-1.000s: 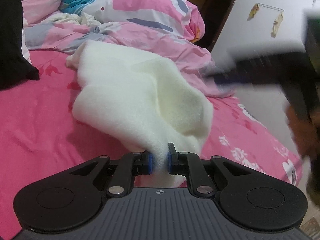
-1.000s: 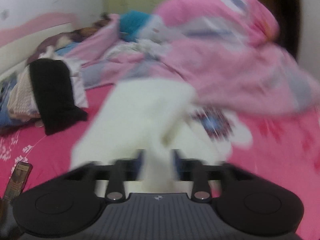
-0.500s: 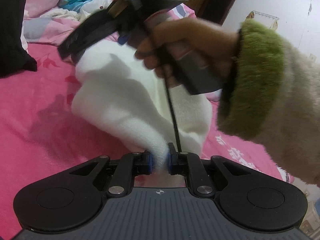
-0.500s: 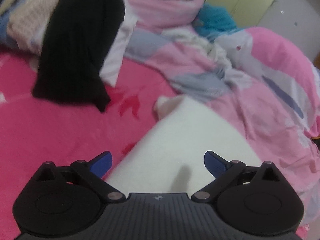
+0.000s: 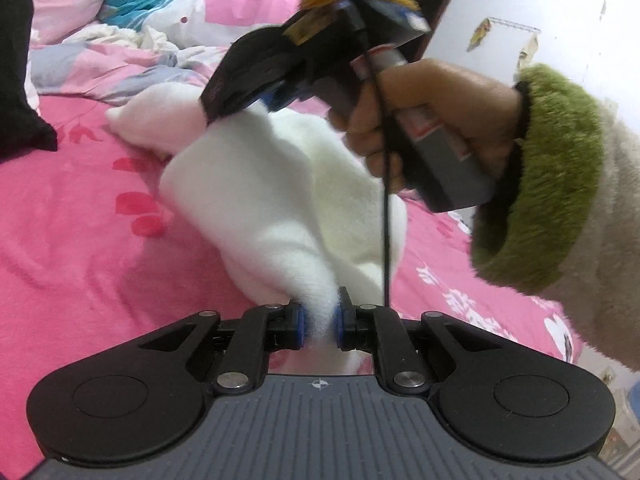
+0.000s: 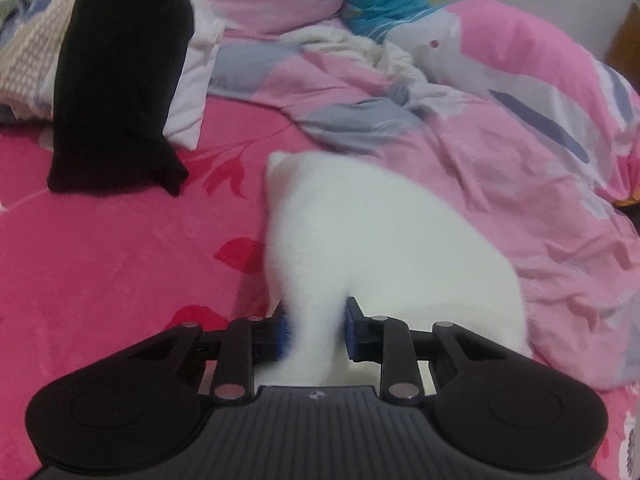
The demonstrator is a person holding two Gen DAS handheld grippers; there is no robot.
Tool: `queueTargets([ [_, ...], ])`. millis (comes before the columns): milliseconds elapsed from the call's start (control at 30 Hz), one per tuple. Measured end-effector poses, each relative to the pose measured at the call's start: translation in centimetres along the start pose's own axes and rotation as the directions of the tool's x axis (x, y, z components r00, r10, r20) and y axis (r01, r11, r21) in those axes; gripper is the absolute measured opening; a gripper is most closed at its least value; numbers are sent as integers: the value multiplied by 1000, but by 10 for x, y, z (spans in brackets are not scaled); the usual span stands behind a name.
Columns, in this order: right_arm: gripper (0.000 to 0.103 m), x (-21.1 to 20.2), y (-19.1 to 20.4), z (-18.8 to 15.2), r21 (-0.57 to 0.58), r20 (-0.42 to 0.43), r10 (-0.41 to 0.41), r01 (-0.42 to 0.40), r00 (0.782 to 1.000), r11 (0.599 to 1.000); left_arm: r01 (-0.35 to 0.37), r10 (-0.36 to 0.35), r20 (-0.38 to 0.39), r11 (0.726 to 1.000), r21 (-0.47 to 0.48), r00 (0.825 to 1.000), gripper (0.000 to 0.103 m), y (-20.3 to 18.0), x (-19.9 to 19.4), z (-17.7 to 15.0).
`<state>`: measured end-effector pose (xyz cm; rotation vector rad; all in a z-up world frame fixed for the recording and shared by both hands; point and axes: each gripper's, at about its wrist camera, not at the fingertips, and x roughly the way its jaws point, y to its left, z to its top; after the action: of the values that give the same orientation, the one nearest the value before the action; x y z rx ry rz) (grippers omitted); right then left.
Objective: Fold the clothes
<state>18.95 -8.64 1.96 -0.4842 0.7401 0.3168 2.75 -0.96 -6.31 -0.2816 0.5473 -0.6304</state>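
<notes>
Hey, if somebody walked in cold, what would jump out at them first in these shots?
A fluffy white garment lies mid-frame on the bright pink bedsheet, pinched by both the left hand-held gripper and the right hand-held gripper. Next, the furry green cuff at right, and the black garment at upper left.

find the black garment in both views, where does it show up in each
Left wrist view: the black garment sits at the far left edge, cut off by the frame, on the pink sheet.
Right wrist view: it is upper left, draped over a pillow down onto the sheet.
Shared landmark: the white fleece garment, centre of both views.
</notes>
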Motion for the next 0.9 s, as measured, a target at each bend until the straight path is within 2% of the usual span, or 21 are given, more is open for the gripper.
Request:
queueTargets([
  [233, 25, -49, -34, -21, 85, 52, -31, 26, 998, 996, 8, -7, -24, 999, 40, 1000, 12, -10, -4, -4],
  [533, 24, -104, -73, -74, 210, 89, -60, 40, 994, 977, 8, -2, -61, 995, 101, 998, 15, -21, -22, -8],
  [733, 24, -132, -102, -128, 354, 97, -55, 17, 994, 935, 9, 0, -80, 994, 109, 997, 16, -22, -34, -7],
  [900, 20, -150, -117, -187, 469, 86, -46, 0, 995, 883, 16, -6, -103, 995, 94, 995, 16, -25, -35, 0],
])
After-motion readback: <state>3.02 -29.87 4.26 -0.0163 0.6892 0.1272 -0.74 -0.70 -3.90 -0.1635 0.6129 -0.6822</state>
